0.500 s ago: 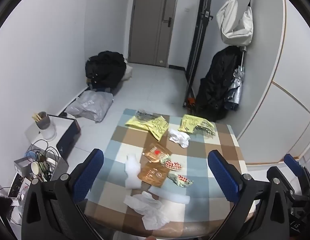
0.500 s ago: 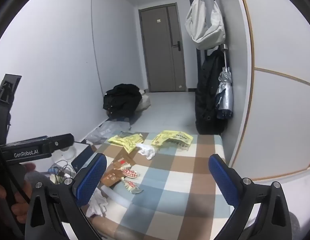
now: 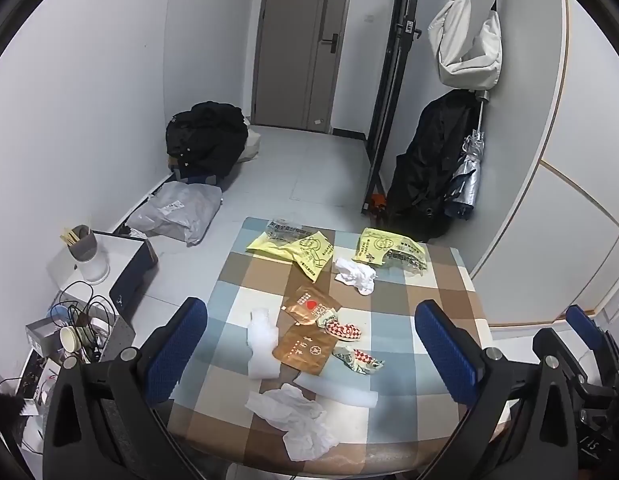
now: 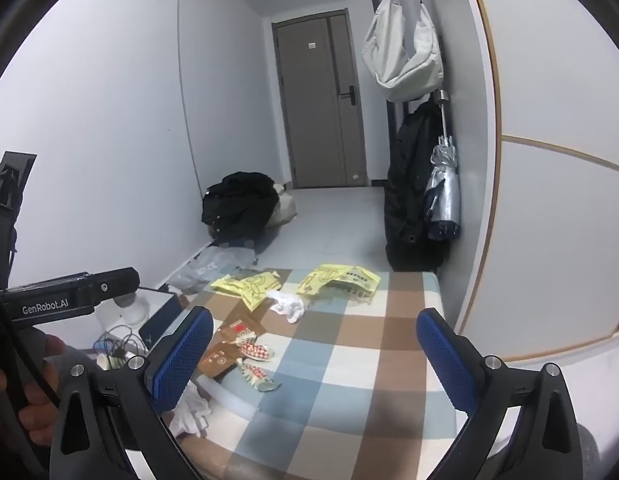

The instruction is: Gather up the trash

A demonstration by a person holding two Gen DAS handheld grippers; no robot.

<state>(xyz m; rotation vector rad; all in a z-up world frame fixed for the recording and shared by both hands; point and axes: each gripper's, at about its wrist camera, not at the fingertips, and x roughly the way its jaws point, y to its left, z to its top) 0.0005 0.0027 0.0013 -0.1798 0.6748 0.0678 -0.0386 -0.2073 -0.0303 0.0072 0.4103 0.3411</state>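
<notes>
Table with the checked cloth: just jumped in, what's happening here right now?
A person holds two grippers above the table, both open and empty. Nothing is picked up yet. The trash lies loose on the cloth: two yellow wrappers at the far end, a crumpled white tissue between them, brown packets mid-table, and a crumpled plastic bag at the near edge. The left gripper looks down over the brown packets; the right gripper is beside it.

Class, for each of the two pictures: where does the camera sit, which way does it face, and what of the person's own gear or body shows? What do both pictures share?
Left wrist: on the left tongs, tilted down over the checked table; right tongs at its right edge.
Right wrist: on the right tongs, facing the door; a hand at its left edge.
Shared: yellow wrappers, white bag.
</notes>
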